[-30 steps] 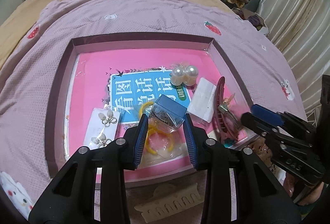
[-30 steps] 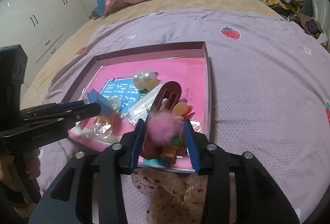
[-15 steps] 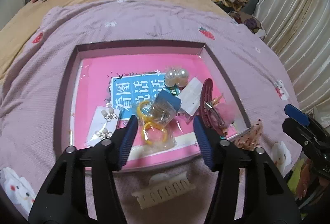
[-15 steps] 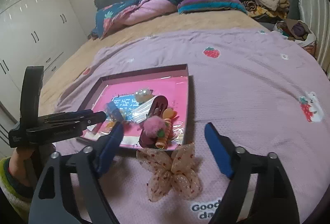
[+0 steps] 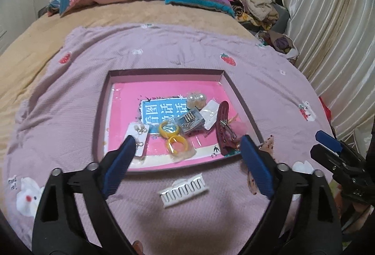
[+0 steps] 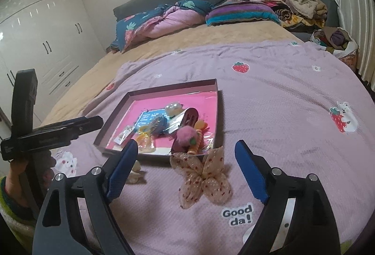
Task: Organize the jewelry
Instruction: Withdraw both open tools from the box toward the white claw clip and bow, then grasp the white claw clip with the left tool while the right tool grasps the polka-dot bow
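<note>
Both my tongs spread, empty, above the bed.
Left tongs (image 5: 186,156) partly hide the tray (image 5: 103,114); right tongs (image 6: 185,168) frame the mesh bow (image 6: 202,176); tray jumble hard to distinguish.

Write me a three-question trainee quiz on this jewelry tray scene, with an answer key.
1. True or false: the left gripper is shut on the yellow rings.
2. Which item lies outside the tray, on the blanket? A) pearl earrings B) mesh bow clip C) dark red hair clip
3. Fill in: the white comb clip lies on the blanket just ____ the tray's near edge, seen from the left wrist.

Key: 1 false, both the left gripper and the right gripper are open and empty; 2 B; 3 outside.
</note>
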Demonstrator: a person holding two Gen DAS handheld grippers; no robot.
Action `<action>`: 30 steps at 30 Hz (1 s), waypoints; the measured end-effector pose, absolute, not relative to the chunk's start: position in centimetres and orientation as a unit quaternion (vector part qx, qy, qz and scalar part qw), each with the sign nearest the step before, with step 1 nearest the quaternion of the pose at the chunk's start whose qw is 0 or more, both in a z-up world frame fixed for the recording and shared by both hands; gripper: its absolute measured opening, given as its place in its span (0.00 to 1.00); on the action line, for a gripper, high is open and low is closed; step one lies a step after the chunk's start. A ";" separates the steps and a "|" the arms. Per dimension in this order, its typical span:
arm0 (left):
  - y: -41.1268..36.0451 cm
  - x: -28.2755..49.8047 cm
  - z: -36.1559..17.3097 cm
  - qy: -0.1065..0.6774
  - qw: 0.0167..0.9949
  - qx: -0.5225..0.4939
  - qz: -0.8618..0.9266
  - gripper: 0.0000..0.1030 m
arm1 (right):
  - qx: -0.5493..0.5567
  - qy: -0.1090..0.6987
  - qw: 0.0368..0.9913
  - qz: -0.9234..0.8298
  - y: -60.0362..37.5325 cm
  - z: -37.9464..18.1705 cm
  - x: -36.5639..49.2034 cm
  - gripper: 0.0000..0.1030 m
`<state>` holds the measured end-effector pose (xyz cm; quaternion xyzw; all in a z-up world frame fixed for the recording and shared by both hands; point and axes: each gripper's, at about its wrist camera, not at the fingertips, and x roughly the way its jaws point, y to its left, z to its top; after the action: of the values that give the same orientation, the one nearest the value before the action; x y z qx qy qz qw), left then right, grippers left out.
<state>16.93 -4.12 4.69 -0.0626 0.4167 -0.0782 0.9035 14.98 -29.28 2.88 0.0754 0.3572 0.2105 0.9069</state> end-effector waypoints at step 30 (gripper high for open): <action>-4.4 12.3 -0.4 0.455 0.887 -0.025 -0.071 0.89 | 0.040 0.410 0.890 0.197 -28.9 -2.4 12.7 0.82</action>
<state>12.29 -4.36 -0.35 -0.0251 0.4550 -0.0709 0.8873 12.66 -28.87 -2.36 0.0396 0.4103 0.1971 0.8895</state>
